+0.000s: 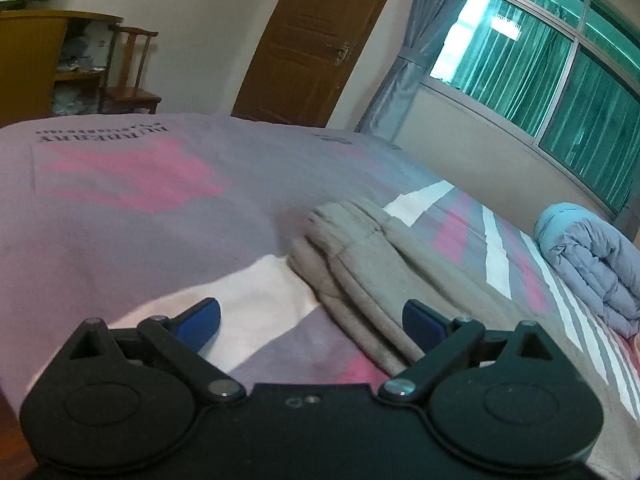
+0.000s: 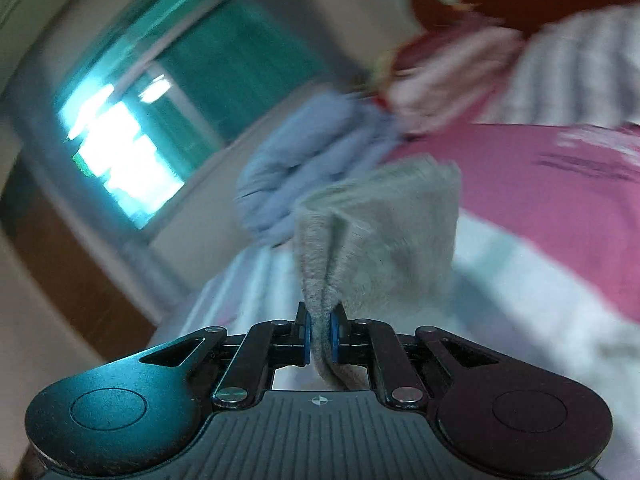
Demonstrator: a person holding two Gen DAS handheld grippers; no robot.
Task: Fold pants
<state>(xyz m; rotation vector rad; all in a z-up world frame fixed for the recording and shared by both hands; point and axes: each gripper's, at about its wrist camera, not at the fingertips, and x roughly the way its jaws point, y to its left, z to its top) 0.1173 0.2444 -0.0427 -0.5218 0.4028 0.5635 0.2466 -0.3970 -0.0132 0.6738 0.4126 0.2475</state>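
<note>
Left gripper (image 1: 312,320), jaws spread wide and holding nothing, hangs low over a bed (image 1: 120,216) with the grey pants (image 1: 360,256) just ahead and slightly to its right. Seen from the left wrist, the pants lie as a partly folded bundle whose long axis runs from near the gripper's right-hand pad (image 1: 420,320) away toward the middle of the bed; that pad overlaps the cloth's near end in the picture. A rolled blue quilt (image 1: 588,264) sits well apart at the bed's right edge, with door (image 1: 316,40) and window (image 1: 540,64) behind; nothing blocks the reach.

From the right wrist, heavily blurred, the right gripper (image 2: 319,336) is pinched tight on a doubled edge of the same grey cloth, which rises from its pads and fans out ahead. Blue quilt beyond. This hand looks the one carrying the fold.
</note>
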